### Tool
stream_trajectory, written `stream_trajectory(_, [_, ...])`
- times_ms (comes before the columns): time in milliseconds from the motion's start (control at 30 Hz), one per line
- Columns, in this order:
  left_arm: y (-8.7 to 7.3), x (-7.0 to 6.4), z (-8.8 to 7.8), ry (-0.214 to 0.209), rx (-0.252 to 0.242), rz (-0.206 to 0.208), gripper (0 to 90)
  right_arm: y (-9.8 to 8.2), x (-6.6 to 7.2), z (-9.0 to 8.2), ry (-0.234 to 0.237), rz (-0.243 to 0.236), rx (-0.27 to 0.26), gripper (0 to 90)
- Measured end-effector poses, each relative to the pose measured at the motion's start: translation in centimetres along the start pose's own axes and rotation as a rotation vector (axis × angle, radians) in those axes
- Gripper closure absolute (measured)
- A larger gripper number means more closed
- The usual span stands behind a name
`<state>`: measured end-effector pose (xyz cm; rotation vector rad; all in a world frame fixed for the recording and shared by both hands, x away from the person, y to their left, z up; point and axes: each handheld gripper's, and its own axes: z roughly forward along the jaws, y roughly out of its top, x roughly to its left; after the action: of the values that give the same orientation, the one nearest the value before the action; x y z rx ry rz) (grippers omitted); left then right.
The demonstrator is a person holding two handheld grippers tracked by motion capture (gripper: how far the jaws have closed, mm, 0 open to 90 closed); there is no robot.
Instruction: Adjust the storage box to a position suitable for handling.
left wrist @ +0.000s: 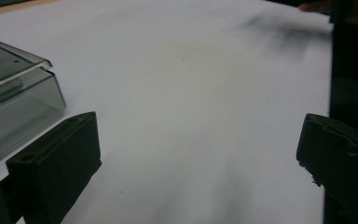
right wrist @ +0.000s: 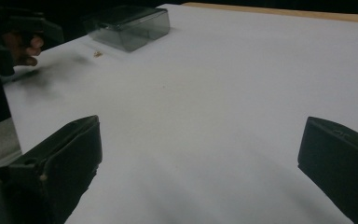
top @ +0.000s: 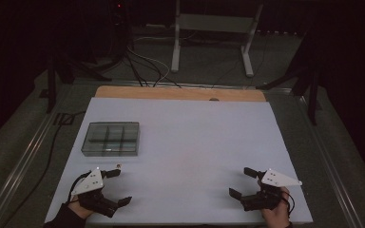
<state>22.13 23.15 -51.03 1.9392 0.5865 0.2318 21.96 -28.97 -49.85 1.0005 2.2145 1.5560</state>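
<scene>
Lying just ahead of the left claw (top: pixel 115 186), spread and empty: small tan piece (top: pixel 119 166) on the white bench (top: pixel 195 142), between that claw and the clear compartment box (top: pixel 110 138); right claw (top: pixel 242 181), also spread, well apart

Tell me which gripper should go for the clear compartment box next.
Left. The left gripper sits at the near left of the white table, just in front of the clear box, jaws open and empty. The right gripper, also open, is across the table at the near right.
</scene>
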Motion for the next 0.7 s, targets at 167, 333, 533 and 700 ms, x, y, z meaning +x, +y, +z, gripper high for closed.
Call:
stream_trajectory(167, [-0.05, -0.11, 0.06, 0.003, 0.028, 0.015, 1.5, 0.10, 0.31, 0.02, 0.006, -0.017, -0.001, 0.0])
stream_trajectory(333, [0.05, -0.22, 0.10, -0.003, 0.033, 0.021, 1.5, 0.12, 0.24, -0.20, 0.011, -0.008, -0.015, 0.0])
stream_trajectory(533, [0.37, -0.45, 0.22, -0.037, 0.044, 0.030, 1.5, 0.19, 0.39, -0.14, 0.013, -0.007, -0.019, 0.0])
stream_trajectory(700, [0.89, -0.79, 0.41, -0.078, 0.067, 0.052, 1.5, 0.28, 0.63, -0.03, 0.020, -0.017, -0.023, 0.0])
